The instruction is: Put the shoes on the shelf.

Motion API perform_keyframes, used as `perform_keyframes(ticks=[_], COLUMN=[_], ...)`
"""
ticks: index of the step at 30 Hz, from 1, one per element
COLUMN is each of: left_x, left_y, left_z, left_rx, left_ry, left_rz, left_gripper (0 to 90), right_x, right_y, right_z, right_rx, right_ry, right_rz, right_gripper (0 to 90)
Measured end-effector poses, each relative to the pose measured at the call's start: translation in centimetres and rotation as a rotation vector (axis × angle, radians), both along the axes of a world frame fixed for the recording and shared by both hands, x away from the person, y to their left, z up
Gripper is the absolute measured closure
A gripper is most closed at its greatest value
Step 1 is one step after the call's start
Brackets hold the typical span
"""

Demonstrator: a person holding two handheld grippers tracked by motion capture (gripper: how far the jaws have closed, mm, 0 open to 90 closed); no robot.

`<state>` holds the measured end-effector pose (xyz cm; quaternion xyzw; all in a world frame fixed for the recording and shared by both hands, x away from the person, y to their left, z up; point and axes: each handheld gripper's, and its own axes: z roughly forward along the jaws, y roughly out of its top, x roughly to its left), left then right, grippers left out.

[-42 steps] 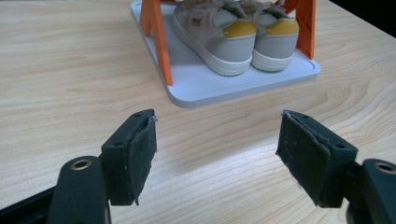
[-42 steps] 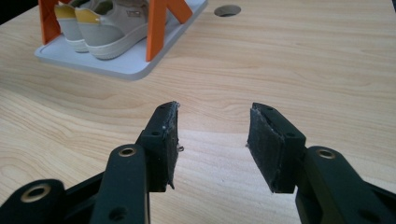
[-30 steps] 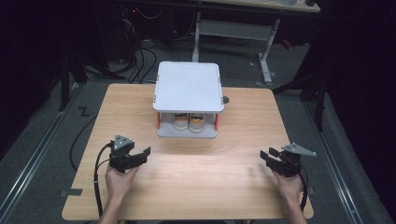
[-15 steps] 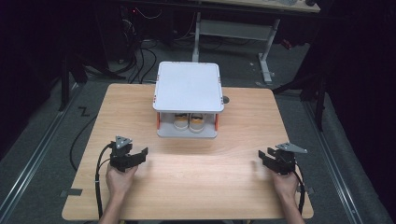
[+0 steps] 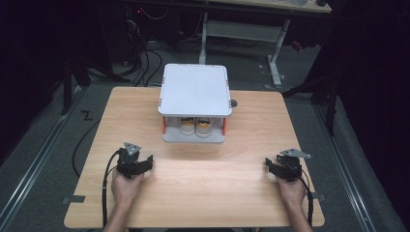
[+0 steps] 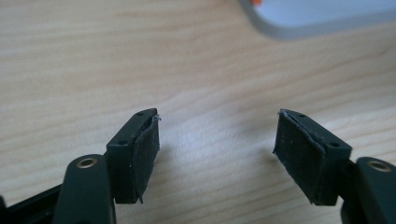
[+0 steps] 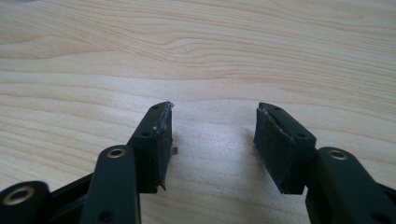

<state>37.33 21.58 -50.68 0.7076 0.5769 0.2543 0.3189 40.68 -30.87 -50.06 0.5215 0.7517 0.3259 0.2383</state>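
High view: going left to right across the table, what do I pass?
Left hand-held gripper → white two-tier shelf stand, centred and farther back, with two containers under it → right hand-held gripper.

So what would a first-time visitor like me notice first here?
Probably the white two-tier stand at the far middle of the wooden table, with a pair of white-and-yellow shoes tucked on its lower shelf. Then the left hand-held gripper and right hand-held gripper near the front edge, both open and holding nothing.

Lab, floor cables (image 5: 145,58), metal desk frames (image 5: 241,31)
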Motion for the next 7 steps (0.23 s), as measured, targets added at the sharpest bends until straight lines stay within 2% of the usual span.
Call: perform_keyframes(ticks=[7], left_x=[-0.05], left_y=[0.0], left_z=[0.0], left_rx=[0.005], left_ry=[0.004], left_rz=[0.0], left_gripper=[27.9], right_x=[-0.17], right_y=[0.12], right_z=[-0.02], right_rx=[-0.001], right_ry=[0.002], right_rz=[0.009], right_gripper=[43.7])
